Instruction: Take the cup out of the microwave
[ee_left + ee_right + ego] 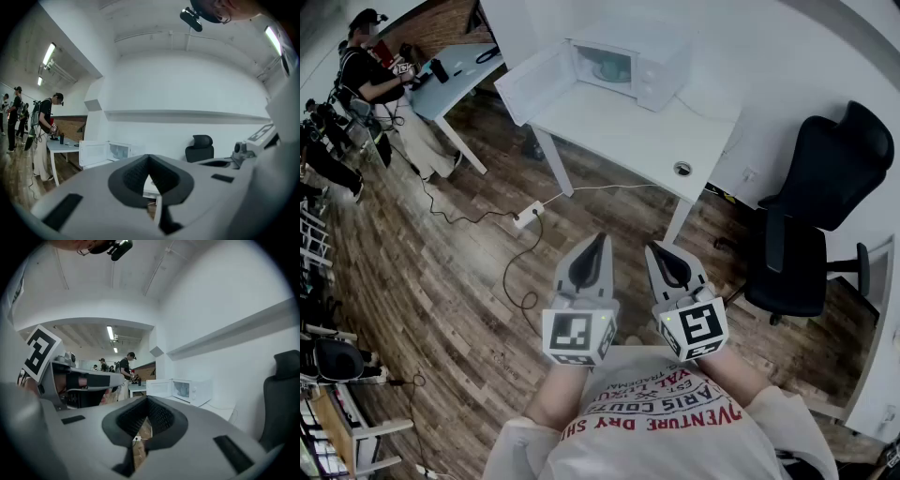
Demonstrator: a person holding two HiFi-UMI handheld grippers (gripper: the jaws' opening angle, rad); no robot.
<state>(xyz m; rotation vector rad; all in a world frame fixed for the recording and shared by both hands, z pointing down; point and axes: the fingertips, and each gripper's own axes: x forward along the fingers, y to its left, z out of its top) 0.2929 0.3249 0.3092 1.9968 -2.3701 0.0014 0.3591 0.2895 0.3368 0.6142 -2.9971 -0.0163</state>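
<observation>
**A:** What's closest?

**B:** The person's printed shirt [661,412] at the bottom edge. Next come the two marker cubes [578,335]. Past them the left gripper [598,242] and right gripper [661,251] are held level, side by side, over the wood floor [441,281].

**A:** And the jaws?

**B:** Both pairs are clenched tip to tip. Each gripper view shows nothing caught between them.

**A:** Where's the cup from there?

**B:** Ahead and well apart. Beyond a power strip [528,216] on the floor stands a white table [619,141]. At its far end is the microwave [661,70], with its door [530,86] swung wide to the left. A pale shape sits in the open cavity, and I take that for the cup [609,69].

**A:** Which hand is nearer?

**B:** Neither, clearly. In the head view the microwave lies roughly between the two grippers' lines. The left gripper view has it left of the jaws and the right gripper view has it right of them, so both tips angle slightly inward. With the door hanging on the left, I'd judge the right hand has the freer line in.

**A:** What can't you make out?

**B:** The cup's long axis, any handle, and whether it stands upright are all too small to tell. Both gripper views give only a pale blur in the cavity. The forearms are cut off at the bottom of the head view. A black chair [820,216] stands off to the right, away from that line.
</observation>
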